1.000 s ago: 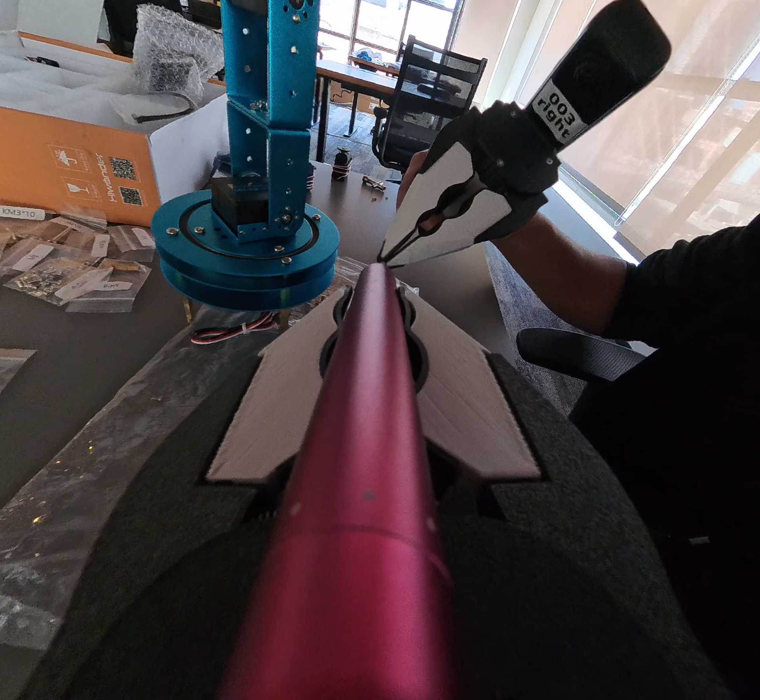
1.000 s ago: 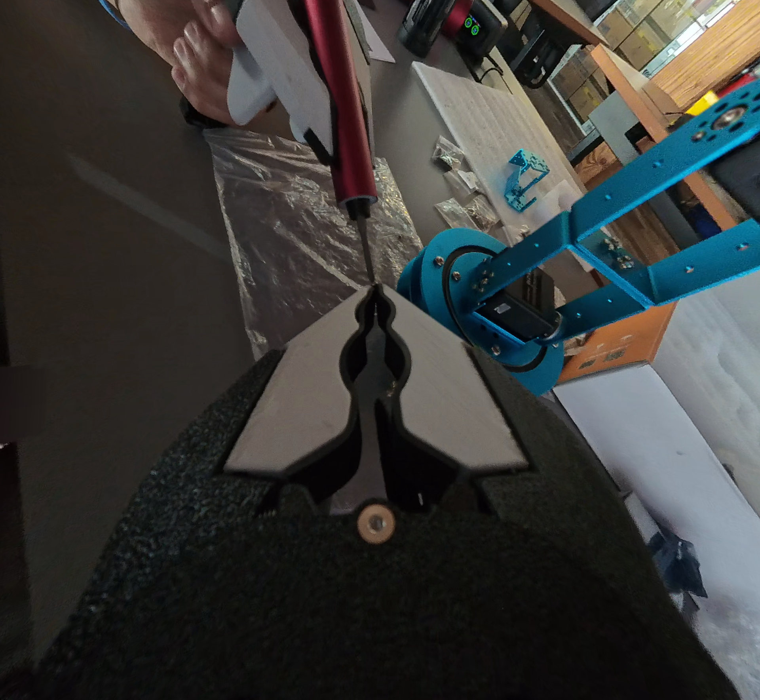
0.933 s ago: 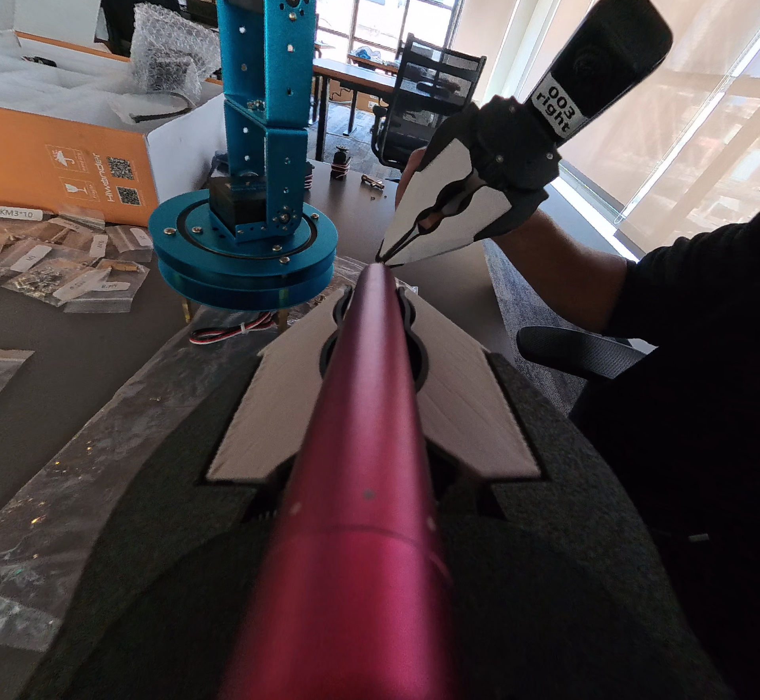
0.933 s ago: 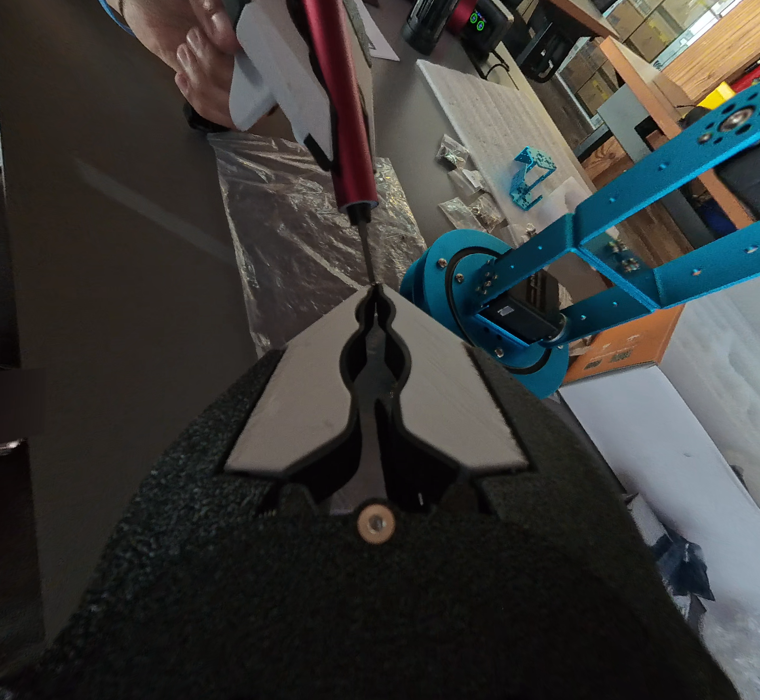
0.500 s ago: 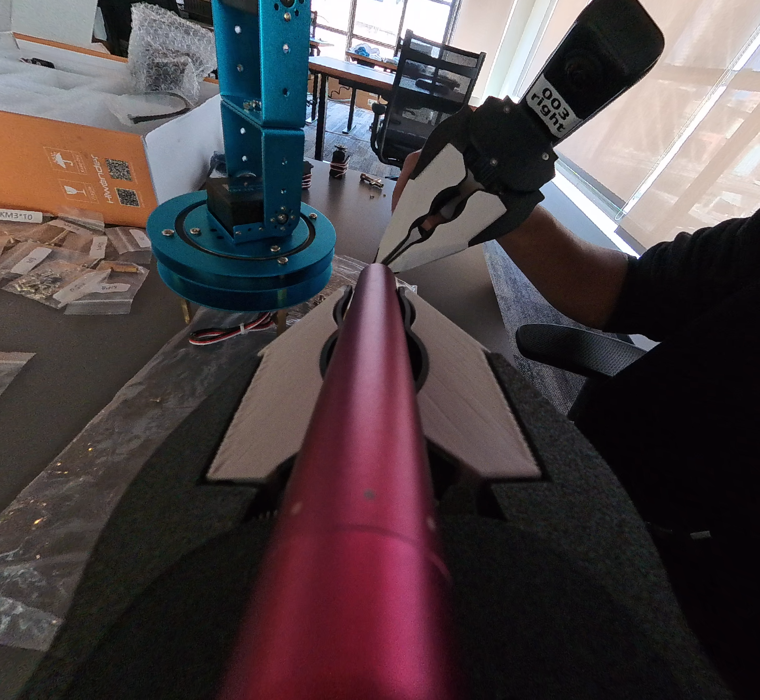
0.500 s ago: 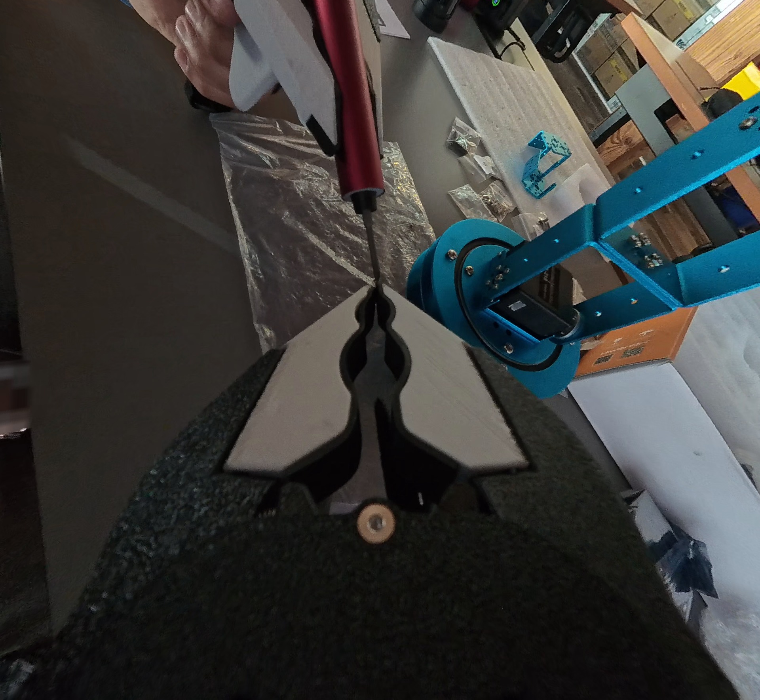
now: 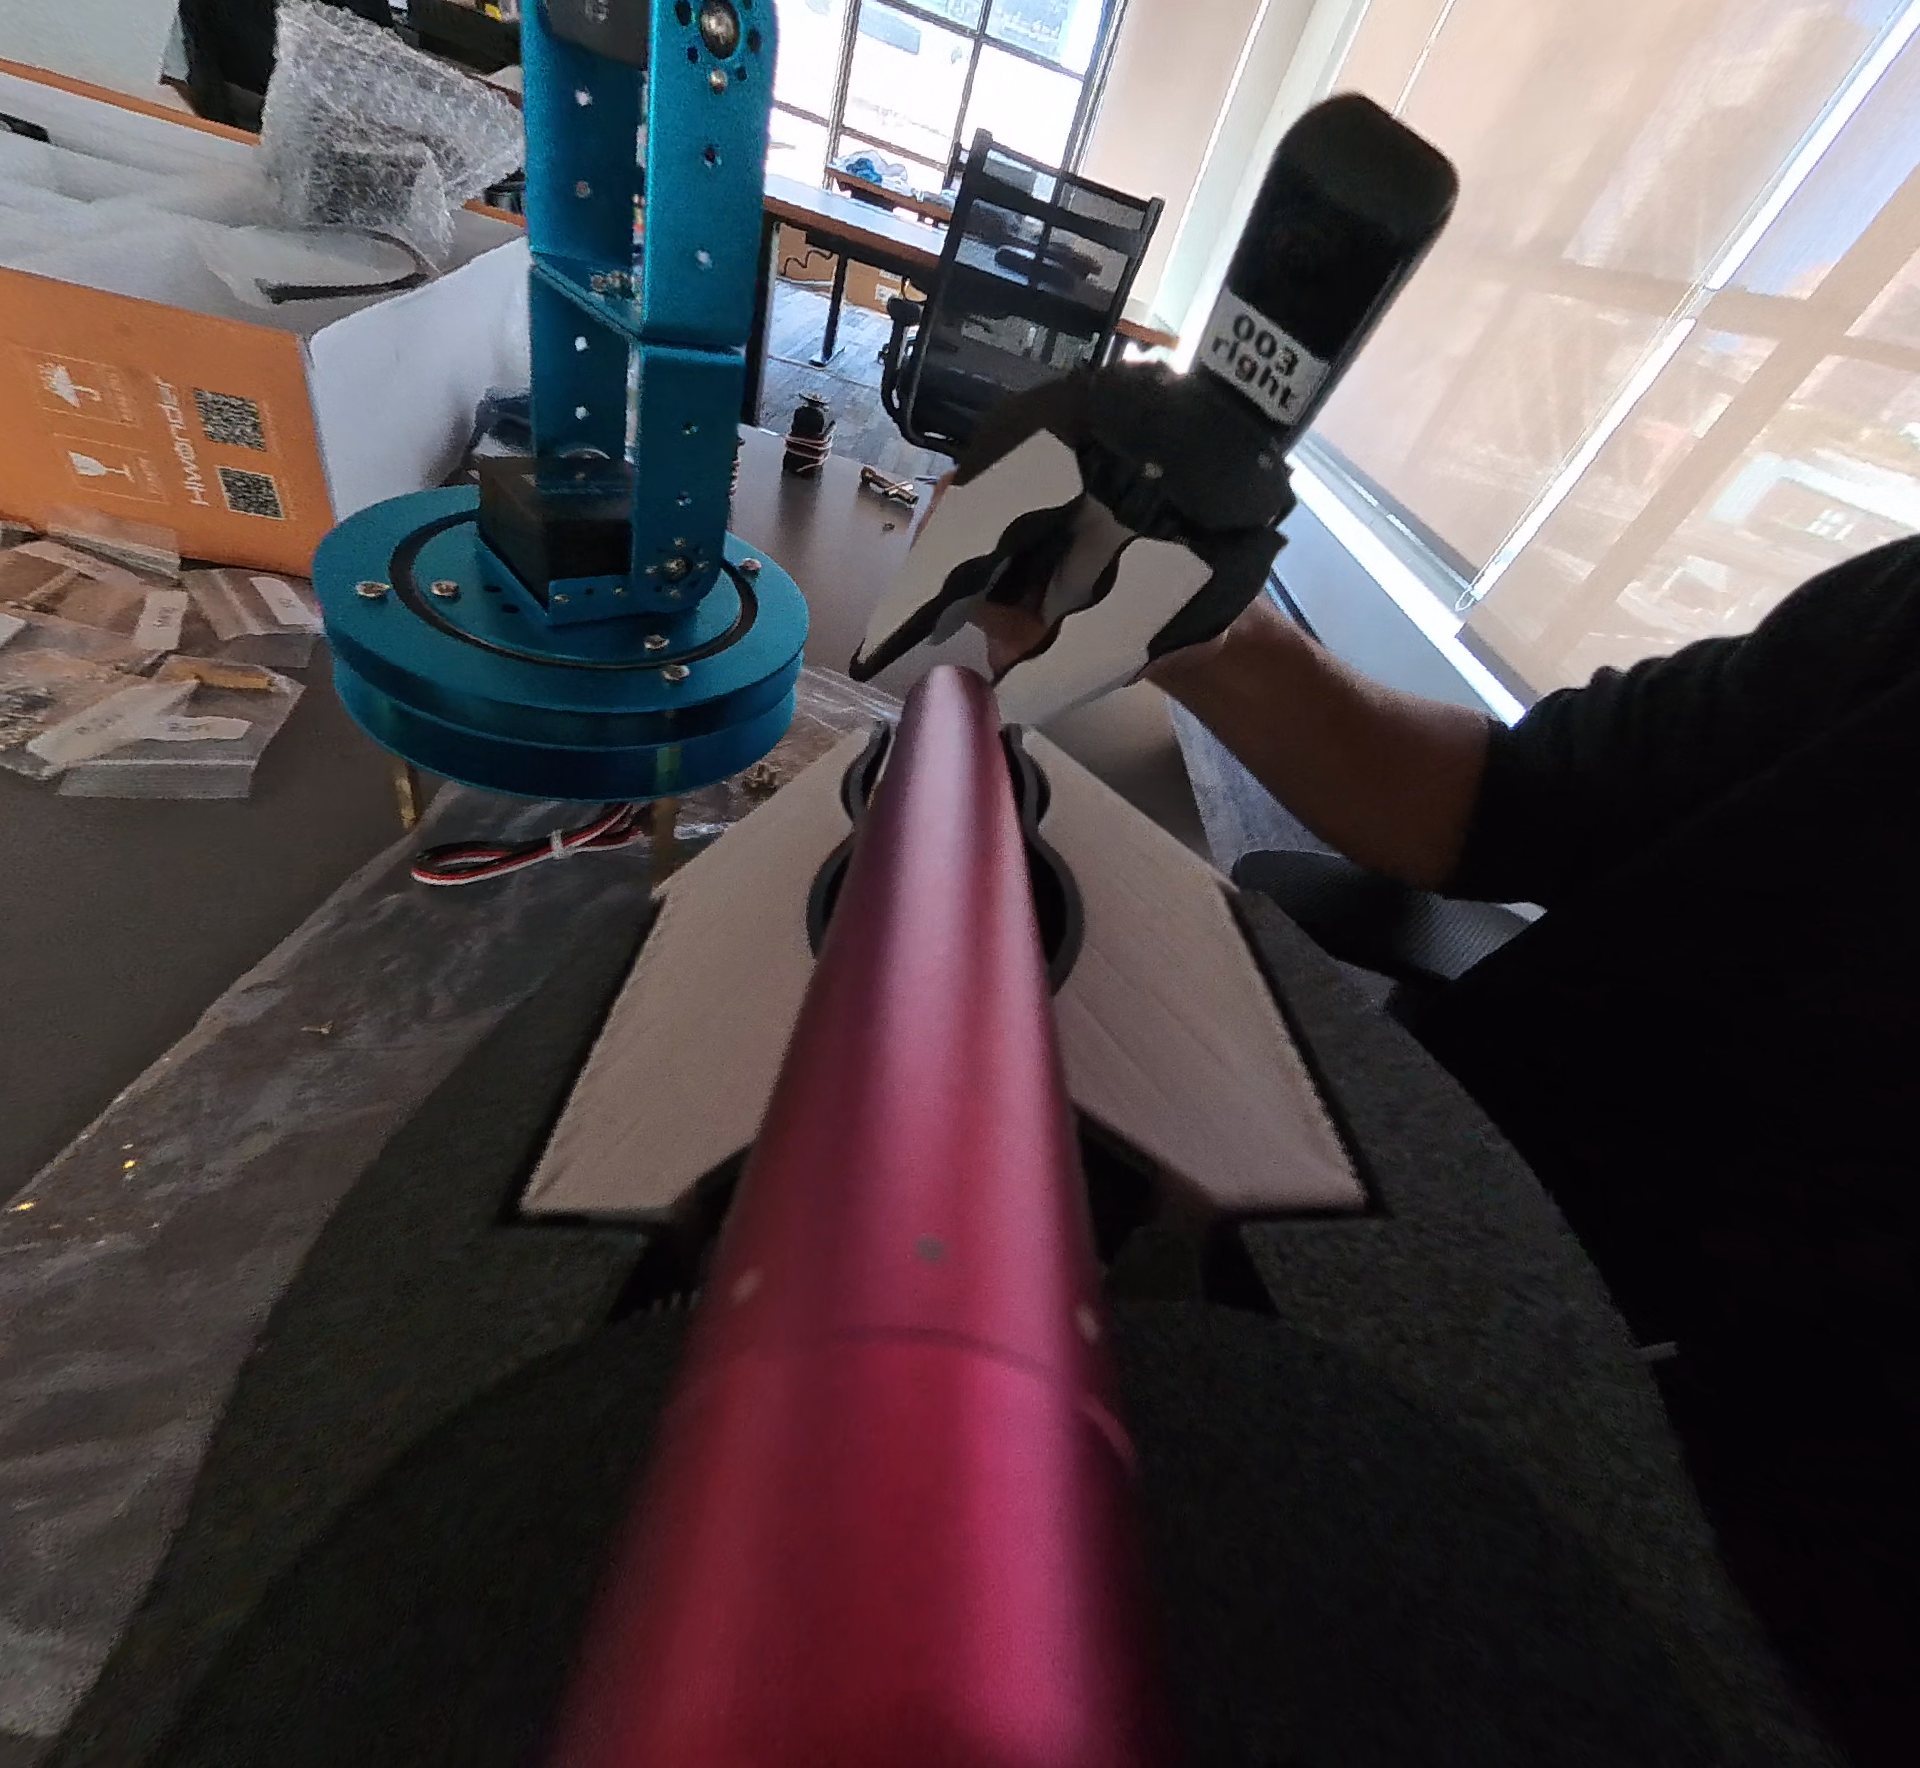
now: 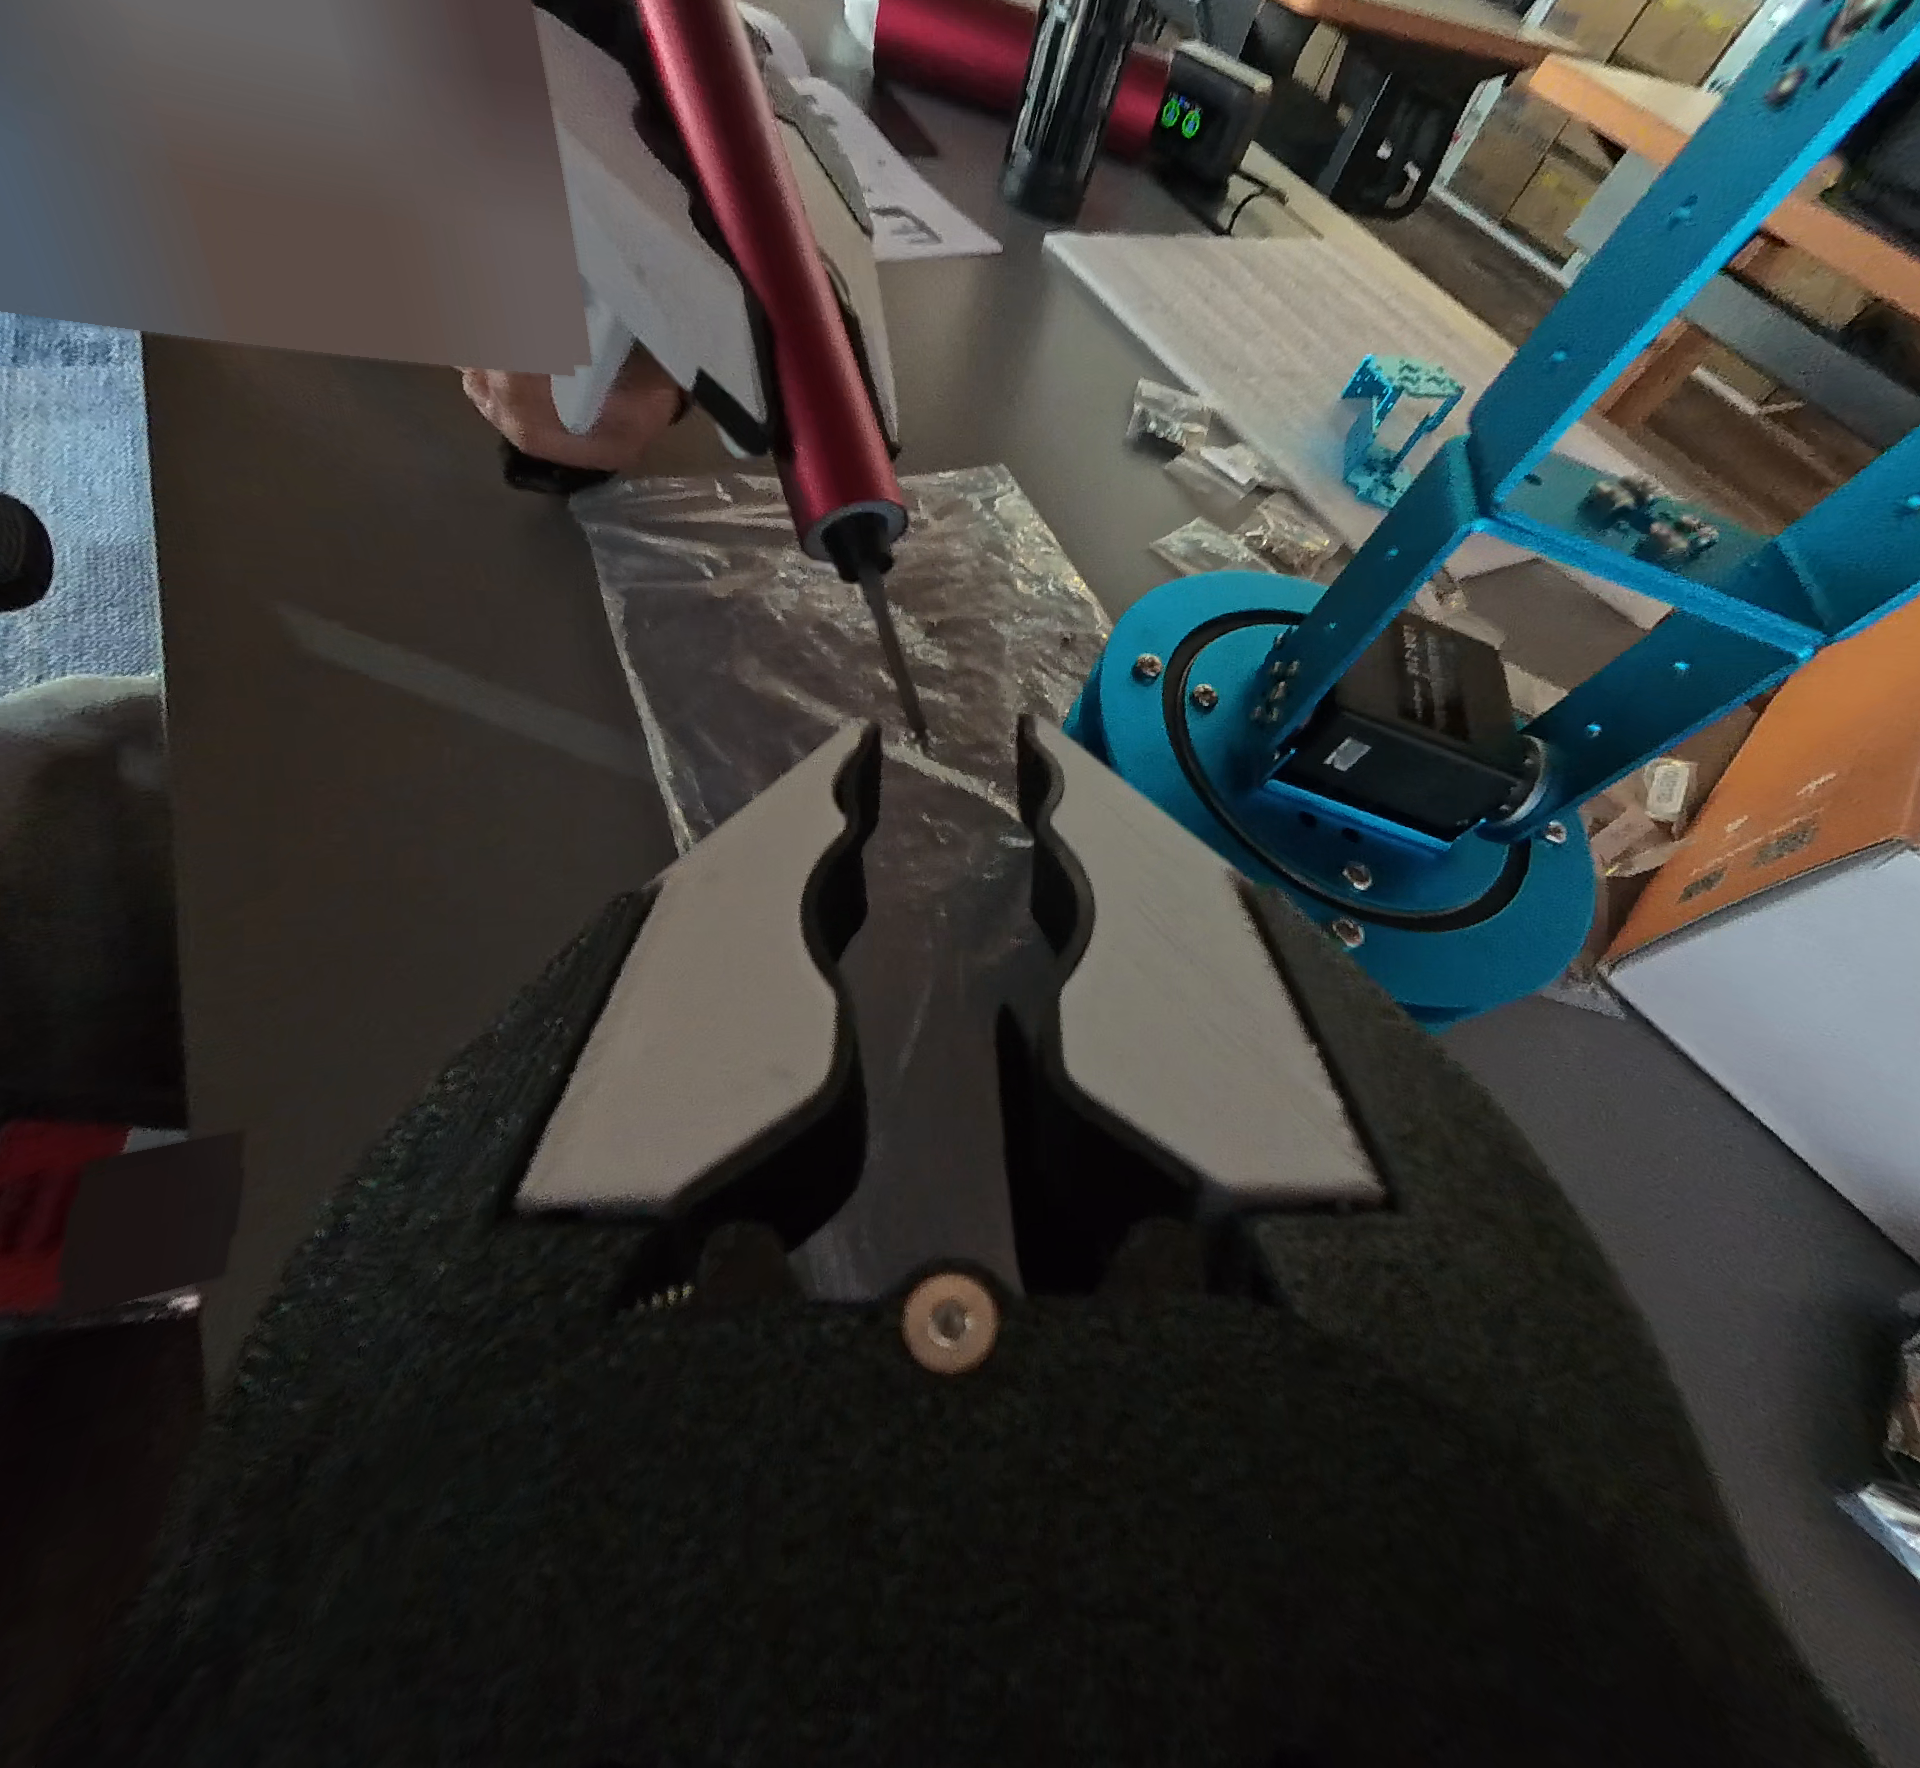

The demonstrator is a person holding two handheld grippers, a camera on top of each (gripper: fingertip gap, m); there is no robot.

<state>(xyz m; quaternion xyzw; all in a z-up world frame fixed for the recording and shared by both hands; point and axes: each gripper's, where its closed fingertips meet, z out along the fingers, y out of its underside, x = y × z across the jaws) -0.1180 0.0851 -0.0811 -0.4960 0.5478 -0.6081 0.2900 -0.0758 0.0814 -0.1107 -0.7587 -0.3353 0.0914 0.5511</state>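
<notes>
My left gripper [image 7: 940, 747] is shut on a red electric screwdriver [image 7: 935, 1095], which runs forward between its jaws. In the right wrist view the screwdriver [image 8: 769, 243] slants down from the upper left, held by the left gripper's white fingers [image 8: 665, 295]. Its thin dark bit [image 8: 899, 669] ends just above a clear plastic sheet [image 8: 831, 617]. My right gripper [image 8: 945, 731] is open and empty, its fingertips on either side of the bit's tip. Its fingers [image 7: 997, 513] show just beyond the screwdriver's nose. A blue metal robot arm [image 7: 561, 669] stands on its round base [image 8: 1330, 835] beside them.
An orange and white box [image 7: 156, 409], bubble wrap [image 7: 364, 129] and bags of small parts [image 7: 125, 710] lie at the left. A striped servo wire [image 7: 520, 856] trails from the base. A red cylinder [image 8: 966, 35], black bottle [image 8: 1091, 25], white foam sheet [image 8: 1299, 305] and blue bracket [image 8: 1397, 430] sit farther off. There is about 6 centimeters between the tips of the two grippers.
My right gripper was shut at the bit's tip and has now opened. It has also turned, so the scene in its view has swung. The left gripper still holds the screwdriver.
</notes>
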